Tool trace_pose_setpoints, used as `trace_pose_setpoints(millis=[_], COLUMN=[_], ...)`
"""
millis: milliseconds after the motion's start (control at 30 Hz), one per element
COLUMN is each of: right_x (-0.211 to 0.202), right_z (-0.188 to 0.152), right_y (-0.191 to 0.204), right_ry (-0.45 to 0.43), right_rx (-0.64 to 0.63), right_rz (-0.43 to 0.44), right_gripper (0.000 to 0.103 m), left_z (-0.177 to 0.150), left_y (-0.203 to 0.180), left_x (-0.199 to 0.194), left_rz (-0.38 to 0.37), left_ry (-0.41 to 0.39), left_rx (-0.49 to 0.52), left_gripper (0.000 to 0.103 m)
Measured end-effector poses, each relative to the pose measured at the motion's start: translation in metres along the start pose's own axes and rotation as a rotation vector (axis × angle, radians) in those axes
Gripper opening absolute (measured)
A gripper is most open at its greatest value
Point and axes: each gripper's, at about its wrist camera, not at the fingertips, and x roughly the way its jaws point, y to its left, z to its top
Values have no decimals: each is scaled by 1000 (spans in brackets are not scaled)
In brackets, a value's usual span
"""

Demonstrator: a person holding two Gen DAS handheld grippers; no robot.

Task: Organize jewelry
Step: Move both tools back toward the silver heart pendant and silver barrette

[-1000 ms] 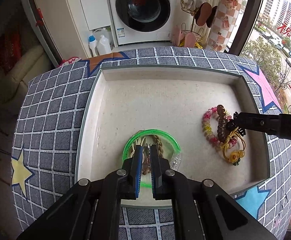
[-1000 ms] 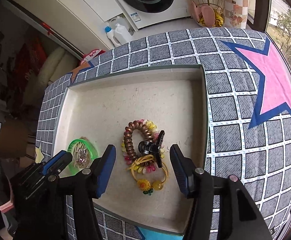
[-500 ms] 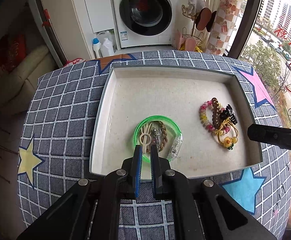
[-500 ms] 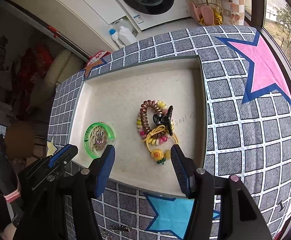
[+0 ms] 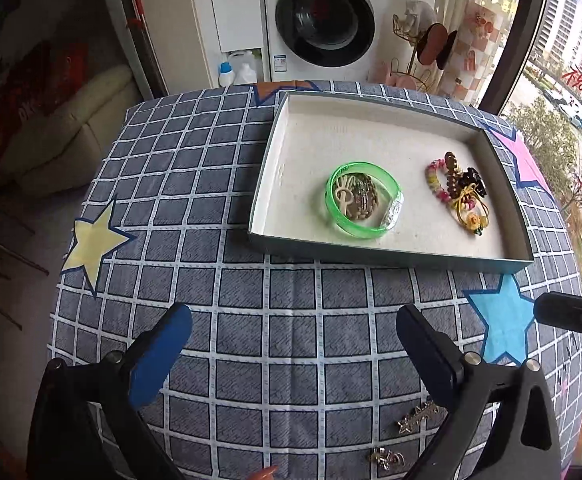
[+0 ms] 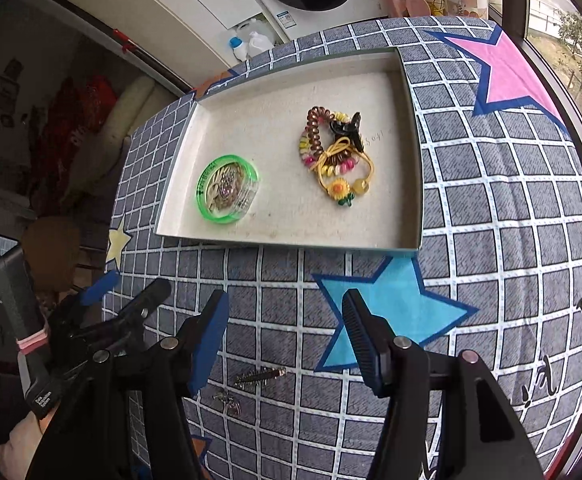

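Two small metal trinkets (image 5: 415, 420) lie on the tabletop (image 5: 251, 200) near the bottom edge of the left wrist view, partly cut off by the left gripper's (image 5: 293, 322) frame; their exact kind is hard to make out; in the right wrist view they sit between the two grippers, at about 7 o'clock from the right gripper (image 6: 285, 306). The contents of the green ring (image 5: 365, 206) are a tangle of pale and brown pieces, not clearly separable; beside it, at 3 o'clock in the tray (image 5: 391, 256), rests a heap of hair ties and beads (image 5: 457, 188) with a black clip; a person's fingertip is barely visible at the bottom edge.

Compared with a second ago, both grippers have pulled back from the tray and now hang over the checked cloth in front of it; the left fingers, earlier nearly closed over the green ring, have just been opening and stand wide with nothing between them; the right fingers are moderately apart and empty, as before; the jewelry in the tray has not shifted.
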Motion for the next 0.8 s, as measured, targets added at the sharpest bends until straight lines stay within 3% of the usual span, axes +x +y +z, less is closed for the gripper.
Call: trace_pose_setpoints(millis=[67, 100, 133, 167, 533, 800], right_x=[3, 3, 5, 5, 19, 24], right_z=[-11, -18, -23, -30, -68, -70], right_y=[0, -1, -1, -2, 6, -1], right_ry=[15, 24, 29, 28, 86, 94], right_rx=[3, 4, 5, 6, -137, -41], right_rz=[-6, -8, -9, -10, -123, -114], right_gripper=[65, 71, 86, 87, 87, 87], left_z=[-10, -15, -20, -26, -83, -99], left_y=[2, 2, 2, 2, -4, -21], left_x=[-1, -1, -3, -3, 0, 9], left_rz=[1, -1, -2, 0, -56, -85], left_ry=[12, 20, 26, 31, 127, 166], left_rx=[2, 9, 16, 23, 8, -4], left_gripper=[103, 103, 103, 103, 103, 103])
